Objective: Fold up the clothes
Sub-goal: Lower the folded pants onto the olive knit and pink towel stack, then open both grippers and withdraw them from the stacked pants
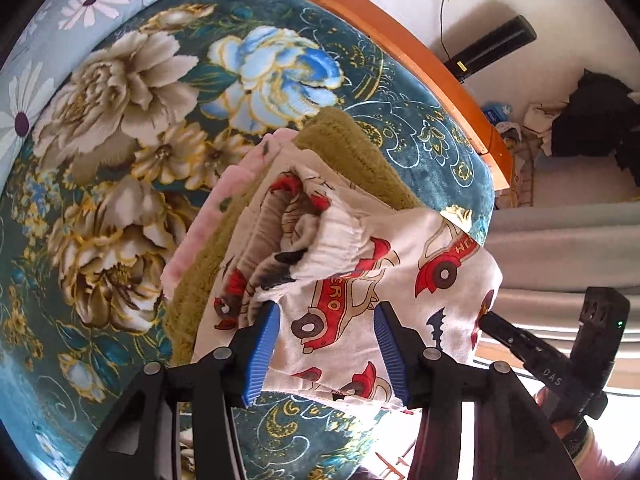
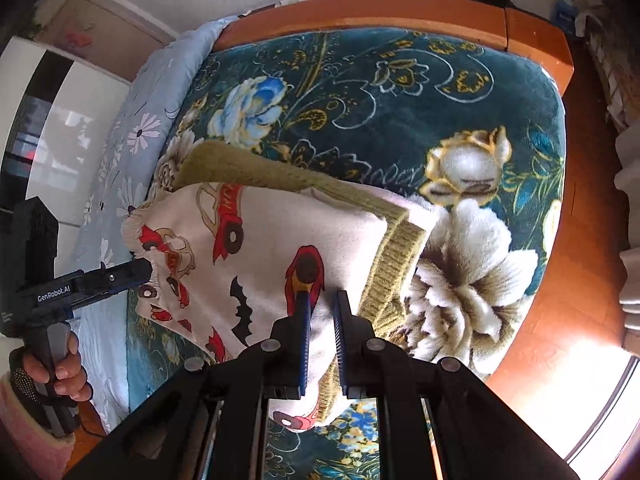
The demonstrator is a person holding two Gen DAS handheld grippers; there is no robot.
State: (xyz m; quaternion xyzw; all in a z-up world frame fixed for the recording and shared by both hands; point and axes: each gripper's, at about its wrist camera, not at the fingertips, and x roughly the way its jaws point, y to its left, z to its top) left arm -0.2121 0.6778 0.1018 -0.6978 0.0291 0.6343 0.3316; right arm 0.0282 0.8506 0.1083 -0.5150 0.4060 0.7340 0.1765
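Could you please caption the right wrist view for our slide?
Right tool pinches white car-print garment over olive knitted sweater on floral teal blanket.

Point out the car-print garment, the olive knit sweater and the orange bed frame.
car-print garment (image 2: 256, 240), right wrist view, its white top face.
olive knit sweater (image 1: 344, 148), left wrist view, its folded upper part.
orange bed frame (image 2: 400, 18), right wrist view, far rail.

Two black two-finger grippers: left gripper (image 1: 326, 354) and right gripper (image 2: 321, 350) with ribbed blue pads (image 1: 262, 354) and round grey screws; white "GenRobot.AI" lettering on one body; fluffy pink sleeve (image 2: 28, 428); dark studded glove cuff at the wrist.
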